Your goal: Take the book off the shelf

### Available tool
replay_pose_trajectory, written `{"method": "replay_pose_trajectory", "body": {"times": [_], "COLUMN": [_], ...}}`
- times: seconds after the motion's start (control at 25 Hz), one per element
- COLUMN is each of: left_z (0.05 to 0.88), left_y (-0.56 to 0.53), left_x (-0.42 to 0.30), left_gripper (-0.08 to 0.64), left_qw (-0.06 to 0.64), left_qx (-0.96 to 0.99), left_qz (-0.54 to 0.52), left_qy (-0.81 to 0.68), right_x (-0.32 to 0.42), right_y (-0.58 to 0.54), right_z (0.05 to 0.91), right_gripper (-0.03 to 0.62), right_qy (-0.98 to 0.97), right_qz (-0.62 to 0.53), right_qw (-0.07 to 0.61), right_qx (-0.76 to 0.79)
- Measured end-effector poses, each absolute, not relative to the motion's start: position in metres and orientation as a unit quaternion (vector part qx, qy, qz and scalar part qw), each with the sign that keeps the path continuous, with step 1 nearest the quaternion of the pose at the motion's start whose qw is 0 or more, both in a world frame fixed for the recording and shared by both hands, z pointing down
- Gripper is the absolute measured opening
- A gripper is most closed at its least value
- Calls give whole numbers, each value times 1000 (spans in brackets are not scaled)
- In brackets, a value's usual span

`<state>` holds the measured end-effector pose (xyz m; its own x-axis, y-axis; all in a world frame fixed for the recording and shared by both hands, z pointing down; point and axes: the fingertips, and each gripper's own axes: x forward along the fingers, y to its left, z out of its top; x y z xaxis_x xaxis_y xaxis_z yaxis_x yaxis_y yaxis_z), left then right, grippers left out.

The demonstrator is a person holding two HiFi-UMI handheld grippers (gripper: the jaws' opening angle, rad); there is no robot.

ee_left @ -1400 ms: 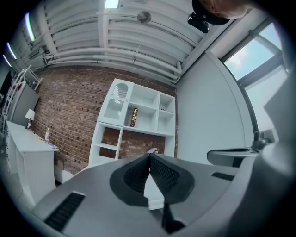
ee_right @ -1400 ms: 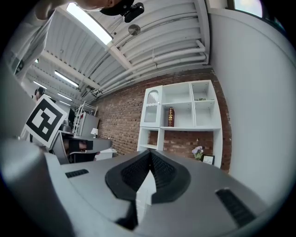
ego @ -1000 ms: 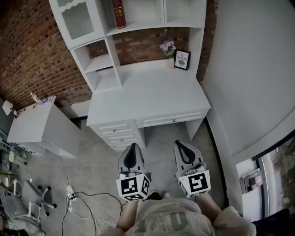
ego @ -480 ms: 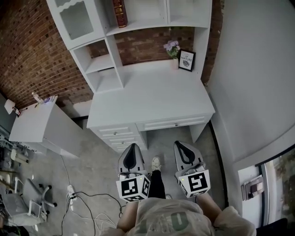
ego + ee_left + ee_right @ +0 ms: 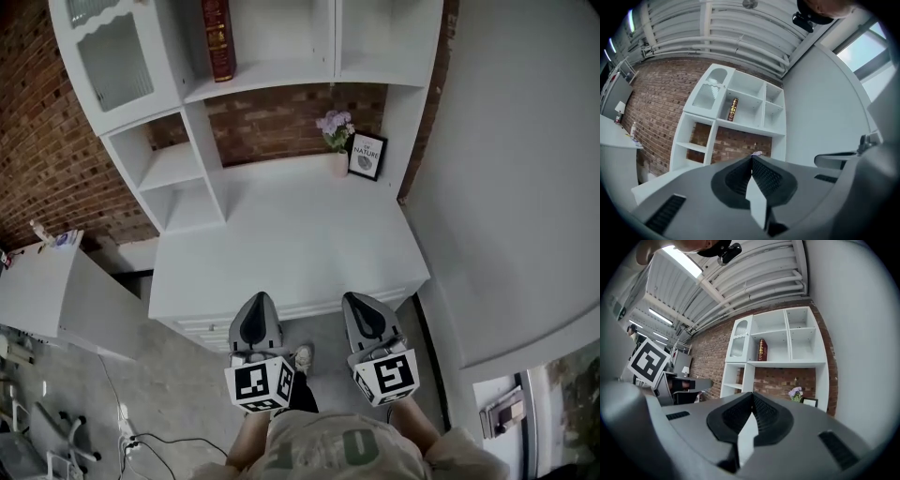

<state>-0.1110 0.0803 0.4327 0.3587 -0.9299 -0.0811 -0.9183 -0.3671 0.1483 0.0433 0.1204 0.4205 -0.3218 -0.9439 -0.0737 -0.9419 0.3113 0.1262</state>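
Red book [image 5: 218, 39]: top cut off by frame | left hand-held gripper [image 5: 259, 298], right hand-held gripper [image 5: 357, 298]: both closed, empty

Purple flowers [image 5: 336, 125] stand just beside a framed print [image 5: 366, 156] on the white desk [image 5: 281, 244].

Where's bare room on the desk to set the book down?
Most of the desk top is bare: the whole middle and front, from the side cubbies to the right edge. Only the back right corner is crowded, with flowers and a frame. The shelf bay right of the book is also bare.
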Motion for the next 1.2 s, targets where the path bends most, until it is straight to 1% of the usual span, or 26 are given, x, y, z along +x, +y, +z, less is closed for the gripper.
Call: {"method": "replay_pose_trajectory", "body": {"times": [0.16, 0.36, 0.56, 0.8, 1.2], "left_z": [406, 380, 367, 368, 363], "left_y": [-7, -124, -200, -246, -252], "left_x": [-116, -121, -130, -133, -108], "left_gripper": [12, 12, 12, 12, 12], "left_qw": [20, 21, 14, 21, 10], "left_qx": [823, 821, 815, 800, 782], "left_qz": [-82, -87, -88, -86, -88], "left_qy": [-562, -564, -573, -594, -617], "right_x": [41, 33, 16, 16, 37], "right_y": [33, -85, -171, -220, -245], "right_z": [406, 384, 373, 363, 360], "right_gripper": [14, 14, 14, 14, 14], "right_qy": [-811, -818, -828, -830, -849], "right_qz": [-82, -95, -106, -106, -102], "right_qw": [22, 27, 28, 17, -1], "right_qx": [579, 567, 549, 547, 519]}}
